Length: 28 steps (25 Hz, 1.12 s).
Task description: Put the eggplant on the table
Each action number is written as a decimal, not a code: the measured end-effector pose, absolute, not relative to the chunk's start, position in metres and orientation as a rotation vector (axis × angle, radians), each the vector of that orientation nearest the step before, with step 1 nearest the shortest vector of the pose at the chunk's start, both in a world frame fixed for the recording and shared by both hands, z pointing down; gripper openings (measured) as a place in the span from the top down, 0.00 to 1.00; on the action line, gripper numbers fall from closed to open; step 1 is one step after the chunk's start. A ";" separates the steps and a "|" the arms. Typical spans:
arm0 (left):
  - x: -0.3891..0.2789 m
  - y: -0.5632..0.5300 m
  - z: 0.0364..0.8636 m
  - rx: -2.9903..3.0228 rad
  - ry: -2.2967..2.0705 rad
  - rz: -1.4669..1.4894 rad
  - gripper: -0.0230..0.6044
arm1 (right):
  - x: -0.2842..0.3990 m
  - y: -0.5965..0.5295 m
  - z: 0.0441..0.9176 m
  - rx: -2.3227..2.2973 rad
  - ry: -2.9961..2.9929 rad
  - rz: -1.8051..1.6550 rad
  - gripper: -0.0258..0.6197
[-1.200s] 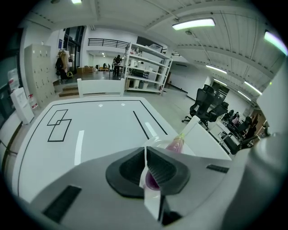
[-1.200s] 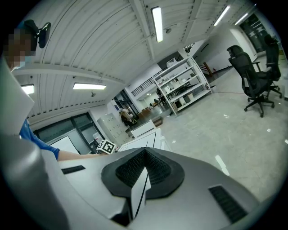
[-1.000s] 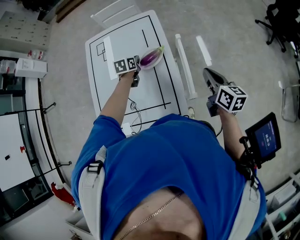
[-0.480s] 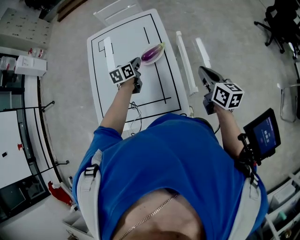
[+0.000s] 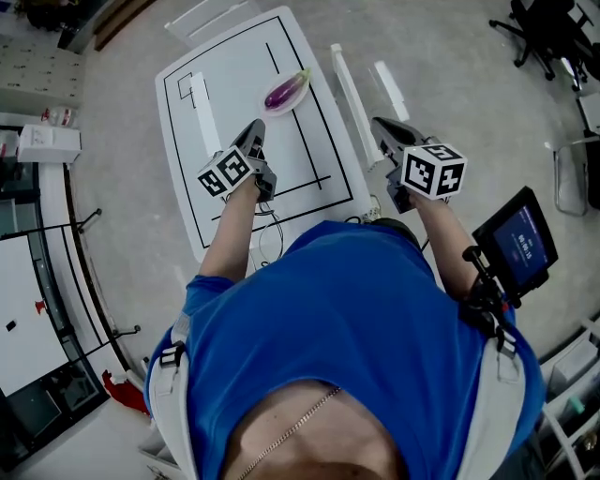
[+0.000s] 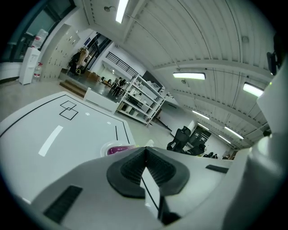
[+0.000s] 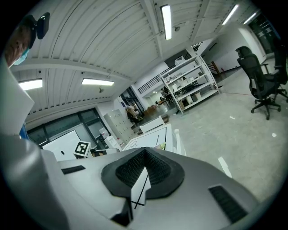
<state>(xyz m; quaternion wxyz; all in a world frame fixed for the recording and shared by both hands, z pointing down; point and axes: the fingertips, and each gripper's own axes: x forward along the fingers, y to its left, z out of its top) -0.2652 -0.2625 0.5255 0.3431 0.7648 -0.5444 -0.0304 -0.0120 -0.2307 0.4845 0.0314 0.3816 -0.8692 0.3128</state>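
Note:
A purple eggplant [image 5: 286, 90] lies in a shallow pale dish on the white table [image 5: 234, 84], inside its black-lined rectangle. In the left gripper view the eggplant [image 6: 118, 148] peeks over the jaws, some way ahead. My left gripper [image 5: 255, 133] hovers above the table's near half, short of the eggplant, its jaws shut with nothing between them. Off the table's right side, over the floor, my right gripper [image 5: 382, 126] is also shut and holds nothing. From the right gripper view the table [image 7: 150, 136] shows beyond the closed jaws.
Two white bars [image 5: 349, 94] lie on the floor beside the table's right edge. A small screen [image 5: 516, 244] is strapped near the right arm. Office chairs [image 5: 553, 28] stand at the far right, cabinets and boards [image 5: 37, 281] along the left. A cable [image 5: 267, 234] hangs at the table's near edge.
My left gripper has drawn back from beside the eggplant toward the person. The eggplant stays on the table. The right gripper shifted slightly left.

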 end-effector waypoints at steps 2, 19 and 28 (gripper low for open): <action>-0.262 -0.254 0.520 1.990 -1.412 -0.111 0.95 | -0.013 -0.229 0.486 1.174 -2.673 0.972 0.97; -0.245 -0.216 0.501 2.008 -1.397 -0.194 0.95 | -0.013 -0.225 0.488 1.209 -2.671 1.007 0.97; -0.242 -0.218 0.499 2.020 -1.389 -0.208 0.95 | -0.013 -0.227 0.487 1.216 -2.674 1.013 0.97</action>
